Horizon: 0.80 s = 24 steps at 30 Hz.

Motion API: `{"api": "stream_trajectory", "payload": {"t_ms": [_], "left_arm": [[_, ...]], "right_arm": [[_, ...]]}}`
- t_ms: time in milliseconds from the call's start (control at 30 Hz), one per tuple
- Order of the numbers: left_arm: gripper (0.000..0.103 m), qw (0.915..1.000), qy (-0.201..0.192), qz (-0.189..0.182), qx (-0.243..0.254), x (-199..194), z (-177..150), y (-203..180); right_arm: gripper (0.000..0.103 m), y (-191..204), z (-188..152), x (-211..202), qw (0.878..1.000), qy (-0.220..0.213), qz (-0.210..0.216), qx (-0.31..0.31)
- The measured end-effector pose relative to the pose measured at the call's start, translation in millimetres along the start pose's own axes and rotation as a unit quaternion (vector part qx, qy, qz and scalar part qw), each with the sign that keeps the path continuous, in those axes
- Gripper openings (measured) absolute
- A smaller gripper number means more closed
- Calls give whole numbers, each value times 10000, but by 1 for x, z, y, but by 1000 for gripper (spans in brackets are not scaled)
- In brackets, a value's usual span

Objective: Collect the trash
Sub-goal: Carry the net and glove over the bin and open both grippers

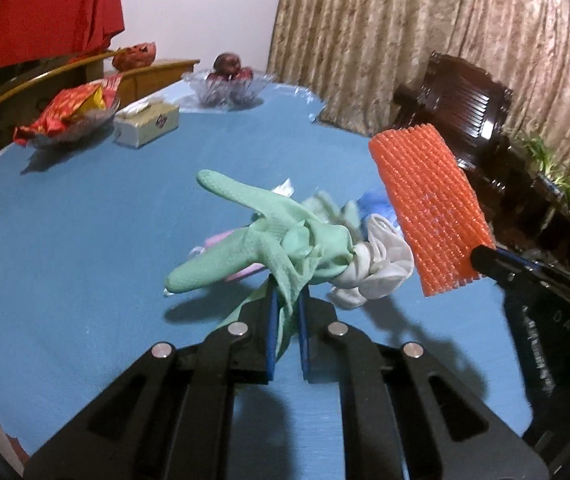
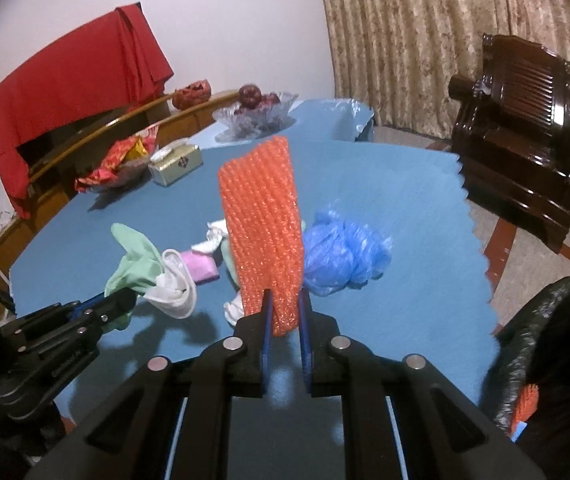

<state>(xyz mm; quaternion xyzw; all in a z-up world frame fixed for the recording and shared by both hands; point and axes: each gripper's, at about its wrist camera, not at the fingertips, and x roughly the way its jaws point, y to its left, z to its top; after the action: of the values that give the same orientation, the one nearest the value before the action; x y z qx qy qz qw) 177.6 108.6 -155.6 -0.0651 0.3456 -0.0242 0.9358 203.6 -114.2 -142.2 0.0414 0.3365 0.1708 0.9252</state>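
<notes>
My left gripper [image 1: 288, 296] is shut on a green rubber glove [image 1: 261, 240] with a white inner cuff, held above the blue table [image 1: 85, 220]; it also shows in the right wrist view [image 2: 137, 264]. My right gripper [image 2: 285, 304] is shut on an orange foam net sleeve [image 2: 263, 232], held upright above the table; the sleeve also shows in the left wrist view [image 1: 429, 208]. A crumpled blue plastic bag [image 2: 341, 256], a pink piece [image 2: 201, 266] and white tissue scraps [image 2: 215, 236] lie on the table beneath. A black trash bag [image 2: 553, 344] stands at the right with orange foam inside.
A tissue box [image 1: 147, 124], a dish of red snack wrappers [image 1: 69, 116] and a glass fruit bowl [image 1: 229, 84] stand at the table's far side. A dark wooden armchair [image 2: 525, 140] and curtains are to the right. A red cloth [image 2: 69, 100] hangs at the back left.
</notes>
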Motion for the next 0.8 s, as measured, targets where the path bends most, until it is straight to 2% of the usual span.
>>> {"api": "stream_trajectory", "payload": {"t_ms": [467, 800], "left_arm": [[8, 9982, -374, -361, 302, -31, 27, -50], [8, 9931, -476, -849, 648, -47, 32, -105]], "right_arm": [[12, -25, 8, -63, 9984, -422, -335, 162], [12, -54, 2, -113, 9942, -704, -742, 346]]}}
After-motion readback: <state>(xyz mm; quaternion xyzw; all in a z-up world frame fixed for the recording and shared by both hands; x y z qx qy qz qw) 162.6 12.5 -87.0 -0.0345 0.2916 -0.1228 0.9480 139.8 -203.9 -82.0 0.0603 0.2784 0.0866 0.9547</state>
